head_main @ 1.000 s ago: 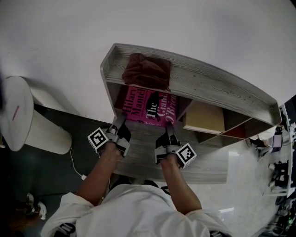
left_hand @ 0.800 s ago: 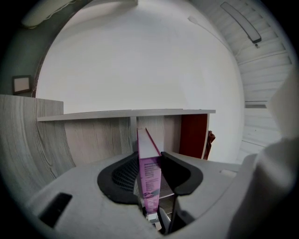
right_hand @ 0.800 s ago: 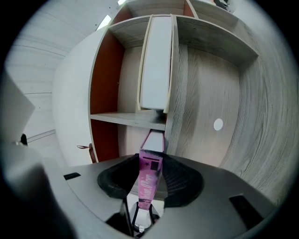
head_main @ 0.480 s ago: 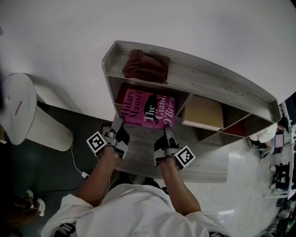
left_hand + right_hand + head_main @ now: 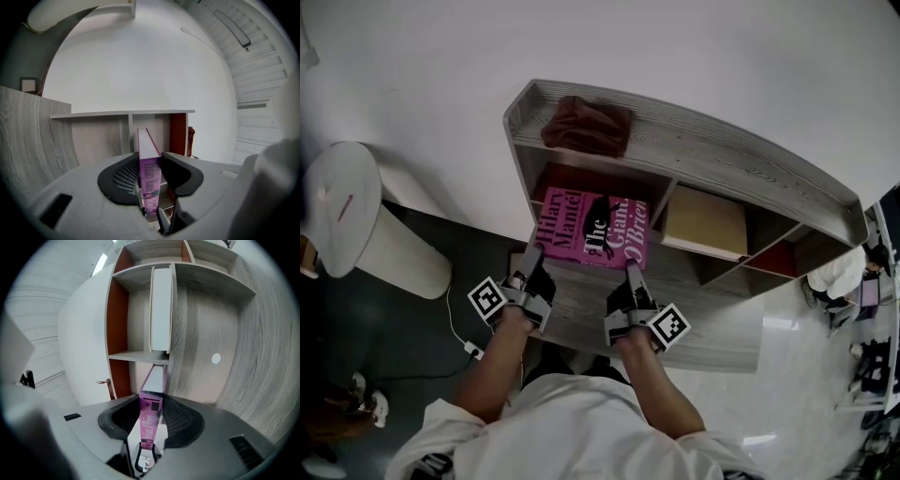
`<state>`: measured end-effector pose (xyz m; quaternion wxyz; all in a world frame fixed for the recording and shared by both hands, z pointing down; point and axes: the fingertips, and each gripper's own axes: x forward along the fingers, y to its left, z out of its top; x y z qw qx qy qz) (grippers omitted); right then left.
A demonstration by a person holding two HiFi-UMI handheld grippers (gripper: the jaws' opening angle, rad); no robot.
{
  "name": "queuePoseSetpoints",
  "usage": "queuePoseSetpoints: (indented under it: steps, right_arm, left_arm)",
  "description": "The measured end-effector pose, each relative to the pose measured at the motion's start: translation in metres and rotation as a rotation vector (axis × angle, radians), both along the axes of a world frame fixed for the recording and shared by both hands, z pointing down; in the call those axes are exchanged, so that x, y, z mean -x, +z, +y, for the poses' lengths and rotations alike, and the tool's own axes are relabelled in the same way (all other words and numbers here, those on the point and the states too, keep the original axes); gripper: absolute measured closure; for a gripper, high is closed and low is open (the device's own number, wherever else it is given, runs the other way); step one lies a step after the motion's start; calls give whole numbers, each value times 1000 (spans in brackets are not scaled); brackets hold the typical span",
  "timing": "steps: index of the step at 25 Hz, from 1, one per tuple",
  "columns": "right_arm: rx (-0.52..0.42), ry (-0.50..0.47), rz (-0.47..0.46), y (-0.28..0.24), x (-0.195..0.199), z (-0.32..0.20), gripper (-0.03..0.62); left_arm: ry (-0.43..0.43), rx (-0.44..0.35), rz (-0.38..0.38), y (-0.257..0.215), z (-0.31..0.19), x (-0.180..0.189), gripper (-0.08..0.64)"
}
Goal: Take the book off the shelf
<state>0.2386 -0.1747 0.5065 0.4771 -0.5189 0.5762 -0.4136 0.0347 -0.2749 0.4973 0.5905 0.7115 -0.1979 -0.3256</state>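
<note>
Head view: the pink book pokes out of the shelf's left opening. A brown lump, maybe cloth, lies on top, and a tan box sits beside.

Left gripper view: the left hand-held gripper squeezes the book's edge.

Right gripper view: the right hand-held gripper squeezes it too.

**Book in front of the left compartment**

My left gripper clamps the book at its near left corner, and my right gripper clamps its near right. A cloth lies on top of the shelf, behind the book. A flat object sits in the compartment to the right.
</note>
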Motion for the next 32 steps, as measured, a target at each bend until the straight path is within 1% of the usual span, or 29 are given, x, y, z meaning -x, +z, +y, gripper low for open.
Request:
queuePoseSetpoints:
  steps: [6,9,11,14,24,32]
  right_arm:
    - [-10,-29,10,-2,-3,-2,439]
    - [-15,-32,17,3,-1,-7,439]
    - [-17,-25,29,7,0,-4,439]
    - [-13,-17,32,9,-2,-9,439]
    - [36,42,-10,13,3,-6,440]
    - [54,94,-1,6,8,-1,440]
  left_arm:
    - [-32,-16,19,0,4,0,405]
    - [-30,-14,25,7,2,1,405]
    - [-18,-19,29,11,5,3,407]
    - [3,-28,9,10,-5,-1,407]
    - [68,0,-14,12,-18,-4,406]
    - [143,17,-20,10,-21,-4,405]
